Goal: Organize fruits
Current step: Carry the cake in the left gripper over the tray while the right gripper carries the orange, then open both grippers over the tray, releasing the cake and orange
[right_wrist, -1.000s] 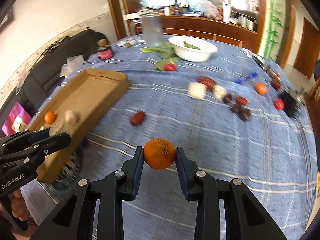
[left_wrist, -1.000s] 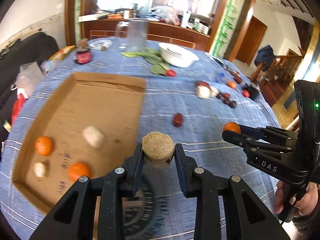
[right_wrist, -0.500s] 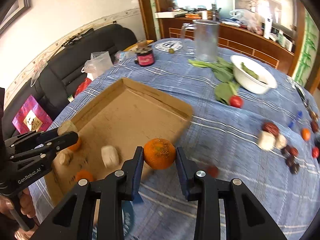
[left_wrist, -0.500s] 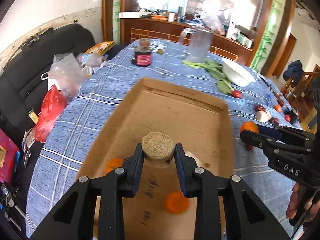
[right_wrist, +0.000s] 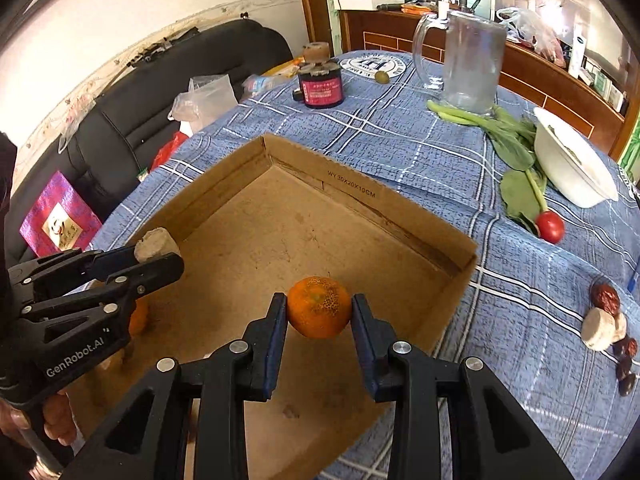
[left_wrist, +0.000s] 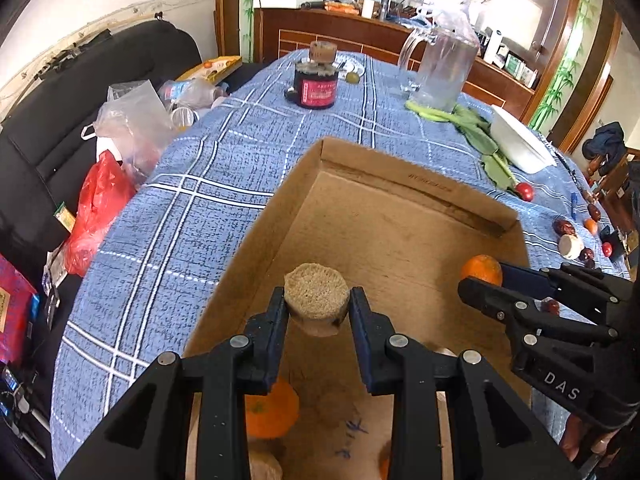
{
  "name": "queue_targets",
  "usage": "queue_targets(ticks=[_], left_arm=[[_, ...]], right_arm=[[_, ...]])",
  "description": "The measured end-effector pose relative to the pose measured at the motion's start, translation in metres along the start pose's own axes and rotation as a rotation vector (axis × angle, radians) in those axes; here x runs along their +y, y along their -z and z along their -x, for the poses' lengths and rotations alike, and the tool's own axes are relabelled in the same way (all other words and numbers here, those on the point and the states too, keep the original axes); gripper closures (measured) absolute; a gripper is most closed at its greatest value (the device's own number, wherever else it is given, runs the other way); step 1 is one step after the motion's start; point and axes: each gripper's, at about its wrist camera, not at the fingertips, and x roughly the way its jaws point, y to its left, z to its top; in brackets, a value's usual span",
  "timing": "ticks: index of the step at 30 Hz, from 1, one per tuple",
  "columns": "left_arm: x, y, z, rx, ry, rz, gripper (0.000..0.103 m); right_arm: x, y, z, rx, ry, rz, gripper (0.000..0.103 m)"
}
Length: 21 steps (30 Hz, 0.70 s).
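My left gripper [left_wrist: 316, 314] is shut on a tan, rough-topped round piece [left_wrist: 315, 296] and hangs over the cardboard tray [left_wrist: 400, 184]. My right gripper [right_wrist: 319, 320] is shut on an orange tangerine [right_wrist: 319, 307], also above the tray [right_wrist: 360, 196]. In the left wrist view the right gripper [left_wrist: 482, 276] shows at the right with its tangerine [left_wrist: 481, 269]. In the right wrist view the left gripper [right_wrist: 158, 254] reaches in from the left with the tan piece [right_wrist: 154, 242]. Another tangerine [left_wrist: 272, 408] lies in the tray under the left gripper's fingers.
On the blue checked tablecloth [right_wrist: 400, 140] stand a dark jar [right_wrist: 321, 84], a glass jug [right_wrist: 468, 68] and a white bowl [right_wrist: 572, 164]. Greens and a red radish [right_wrist: 550, 227] lie beside the bowl. Dates and a pale round piece [right_wrist: 598, 330] lie right of the tray. A black sofa [left_wrist: 60, 120] with bags stands left.
Both grippers have carried their pieces from over the tablecloth leftwards to above the tray. The tray now fills the middle of both views. Both grips are unchanged.
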Motion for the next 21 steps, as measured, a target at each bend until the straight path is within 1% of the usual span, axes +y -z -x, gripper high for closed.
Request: queue_targets(ticks=[4, 13, 15, 16, 17, 21], left_arm=[[0.002, -0.002, -0.01, 0.016, -0.001, -0.003, 0.073], [0.009, -0.005, -0.023, 0.074, -0.005, 0.033, 0.073], [0.009, -0.005, -0.025, 0.083, -0.016, 0.039, 0.073], [0.01, -0.005, -0.025, 0.084, -0.015, 0.038, 0.073], [0.009, -0.005, -0.024, 0.083, -0.016, 0.038, 0.073], [0.009, -0.002, -0.022, 0.085, -0.033, 0.035, 0.069]], right_arm=[[0.0, -0.002, -0.009, 0.008, 0.007, 0.006, 0.068], [0.002, 0.0, -0.019, 0.028, 0.01, 0.023, 0.068], [0.001, 0.001, -0.02, 0.034, 0.008, 0.019, 0.064], [0.001, 0.001, -0.02, 0.036, 0.01, 0.018, 0.059], [0.001, 0.002, -0.02, 0.037, 0.015, 0.019, 0.056], [0.001, 0.003, -0.015, 0.032, 0.024, 0.025, 0.056]])
